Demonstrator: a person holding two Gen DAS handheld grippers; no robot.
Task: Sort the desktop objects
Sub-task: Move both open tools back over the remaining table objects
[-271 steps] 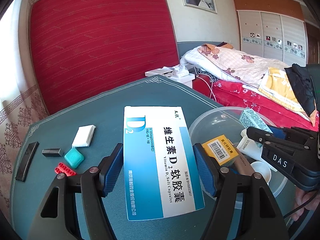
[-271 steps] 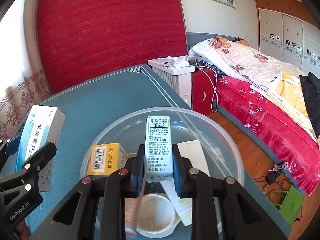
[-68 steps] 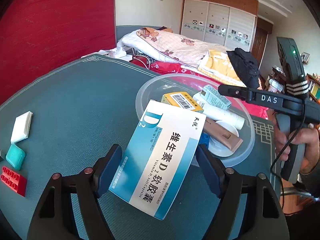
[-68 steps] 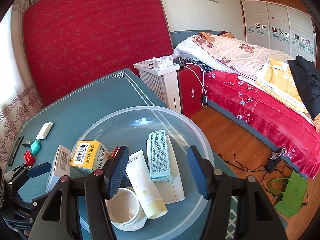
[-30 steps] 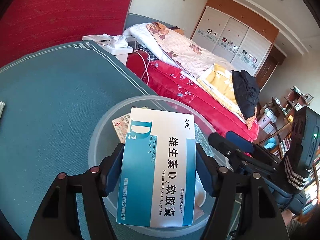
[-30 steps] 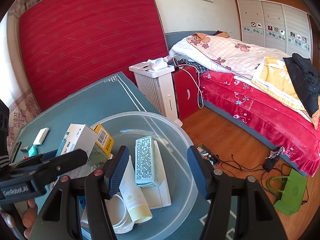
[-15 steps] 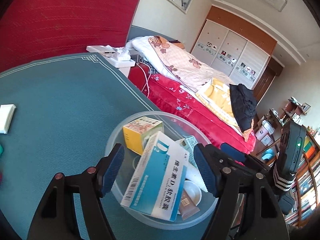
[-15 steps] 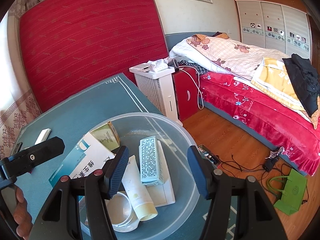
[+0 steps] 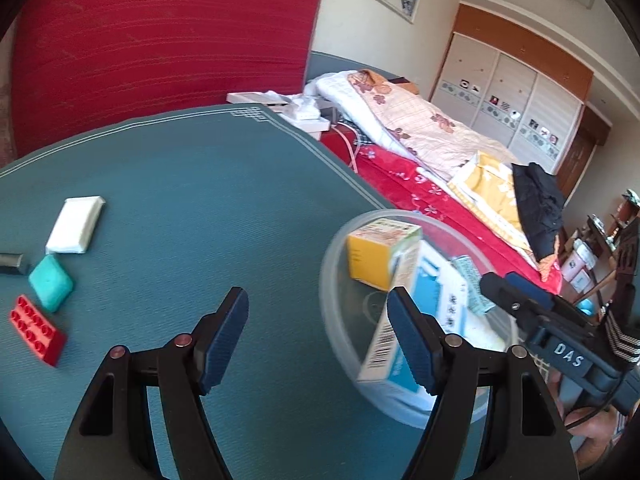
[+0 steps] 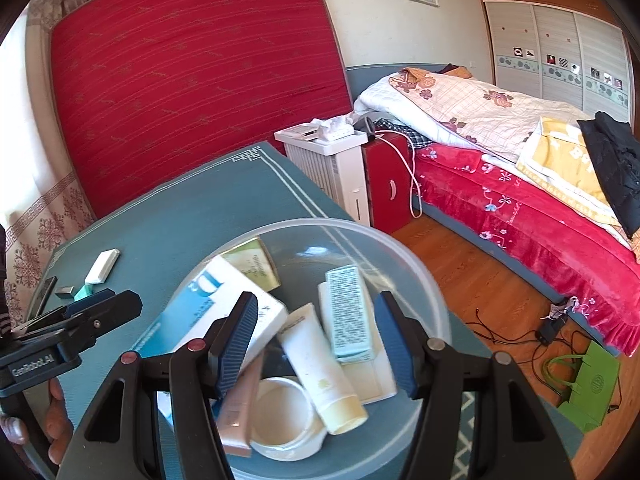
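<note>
The left gripper [image 9: 316, 336], jaws wide and empty, should square up over the red plastic toy brick [image 9: 37, 330] (nearest loose piece) before closing.

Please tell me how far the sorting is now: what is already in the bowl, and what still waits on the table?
Done: the clear bowl holds the blue-white vitamin box, yellow box, pale green box, cream tube and a jar. In hand: nothing; left gripper and right gripper are open. Left: white eraser, teal block, red brick and a dark piece lie on the table.
</note>
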